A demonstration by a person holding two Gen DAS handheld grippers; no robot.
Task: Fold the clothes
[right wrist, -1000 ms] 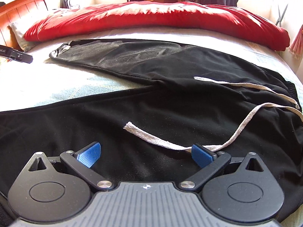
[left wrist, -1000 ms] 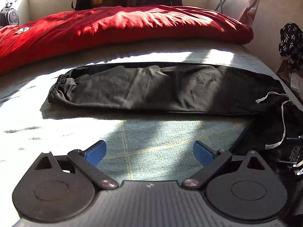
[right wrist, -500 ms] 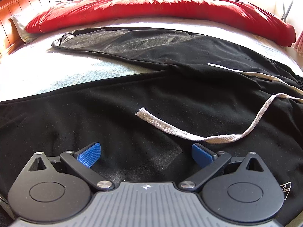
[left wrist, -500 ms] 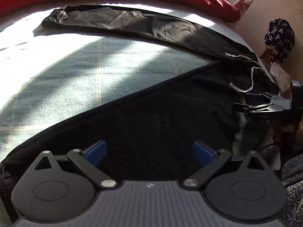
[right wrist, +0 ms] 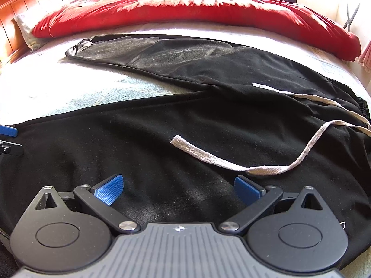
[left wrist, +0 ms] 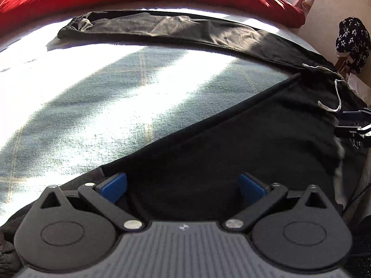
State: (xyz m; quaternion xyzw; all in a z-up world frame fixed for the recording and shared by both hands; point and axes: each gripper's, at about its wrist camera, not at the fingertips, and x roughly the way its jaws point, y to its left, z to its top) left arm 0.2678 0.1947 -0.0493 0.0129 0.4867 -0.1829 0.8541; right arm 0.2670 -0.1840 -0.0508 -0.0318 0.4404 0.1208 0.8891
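Both your grippers, left gripper [left wrist: 183, 185] and right gripper [right wrist: 178, 188], gape wide over the near leg of the black trousers [right wrist: 185, 120], ready to pinch it for folding

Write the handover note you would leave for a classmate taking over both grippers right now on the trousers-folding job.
Left gripper: open, empty, low over the near trouser leg's cuff end.
Right gripper: open, empty, low over the waist end, near the white drawstring.
Black trousers: spread flat on the bed, legs splayed in a V, far leg toward the red duvet.
Done: laid out only; no fold visible.
Left: probably bring one leg onto the other, then fold lengthwise.
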